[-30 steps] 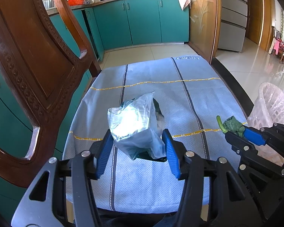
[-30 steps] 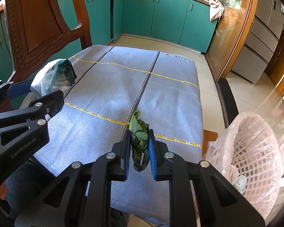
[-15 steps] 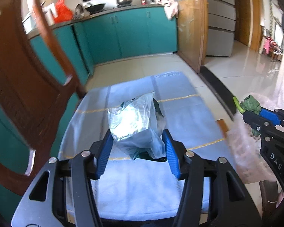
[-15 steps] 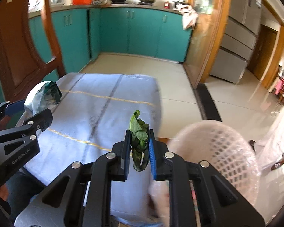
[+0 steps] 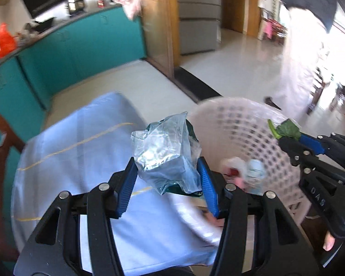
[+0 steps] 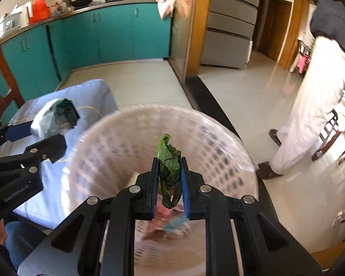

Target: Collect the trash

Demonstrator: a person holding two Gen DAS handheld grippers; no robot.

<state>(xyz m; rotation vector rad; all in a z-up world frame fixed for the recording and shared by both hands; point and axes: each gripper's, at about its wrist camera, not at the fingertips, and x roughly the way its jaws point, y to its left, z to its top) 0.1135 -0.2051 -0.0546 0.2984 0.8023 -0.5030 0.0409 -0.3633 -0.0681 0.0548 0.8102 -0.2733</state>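
- Right wrist view is showing us the green leaf scrap [image 6: 170, 172], pinched upright between the narrow jaws of our right tool [image 6: 170, 184], now hanging directly over the mouth of the white mesh basket [image 6: 117, 138]; a second ago the same scrap was over the blue-clothed surface [image 6: 89, 92], with the basket off to the side.
- We are also carrying the crumpled clear plastic bag [image 5: 165, 151], with something dark green inside it, in our left tool [image 5: 166, 184], whose jaws are standing partway apart and pressing on the bag's sides.
- In the left wrist view that bag is now sitting over the near edge of the surface, right beside the basket rim, where earlier it was over the middle of the cloth.
- Both tools are swinging toward the basket together, and the blur on the basket and cloth suggests we are moving fast.
- Inside the basket we are seeing some pink and pale blue trash [image 6: 170, 225] already lying at the bottom, too blurred to name.
- For the task, we are judging that the carry is nearly over: the leaf looks ready to drop, while the bag seems to need a little more travel to clear the rim.
- Beyond the basket, a person in pale trousers [image 6: 310, 105] is standing on the tiled floor, well apart from our path.
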